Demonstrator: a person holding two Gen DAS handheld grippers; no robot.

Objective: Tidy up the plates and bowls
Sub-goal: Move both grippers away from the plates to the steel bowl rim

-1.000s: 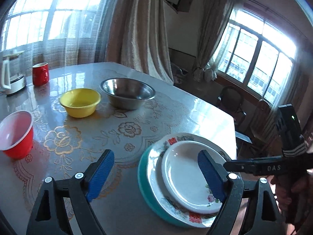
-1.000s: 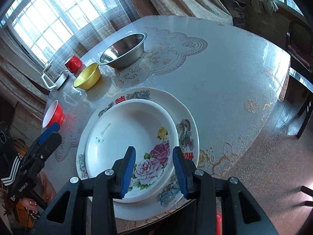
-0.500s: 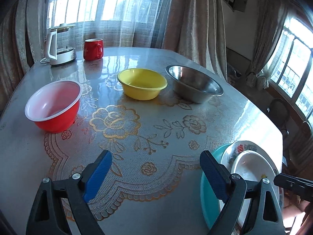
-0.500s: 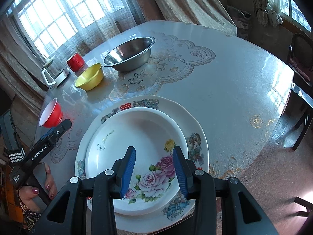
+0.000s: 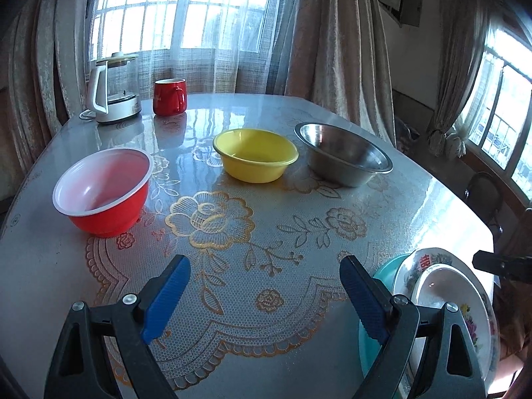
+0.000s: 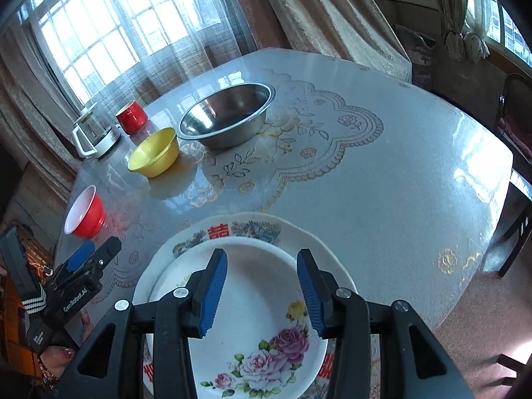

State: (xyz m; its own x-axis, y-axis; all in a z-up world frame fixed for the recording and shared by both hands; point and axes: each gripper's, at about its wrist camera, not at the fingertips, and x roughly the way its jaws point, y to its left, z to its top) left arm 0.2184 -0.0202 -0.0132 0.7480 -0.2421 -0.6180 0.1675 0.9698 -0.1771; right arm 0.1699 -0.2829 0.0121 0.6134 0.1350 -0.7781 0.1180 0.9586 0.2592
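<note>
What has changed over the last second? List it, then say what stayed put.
The left gripper swung away from the plate stack toward the bowls, fingers wide and empty. The right gripper has just been opening its fingers above the flowered plate, gripping nothing. The red bowl, yellow bowl, steel bowl, mug and kettle did not move.

Daylight pours in through the sheer-curtained windows (image 5: pixel 186 16) behind the worktop (image 5: pixel 415 206), blowing the panes out to white in both views. The glossy worktop throws back pale streaks of glare, strongest near the red mug (image 5: pixel 169 97) and along its right edge. Room corners and the lower left of the right wrist view sit dim. Fisheye bending curves window bars and curtains, and black vignetting rings each frame. Focus is sharp, without motion blur.
</note>
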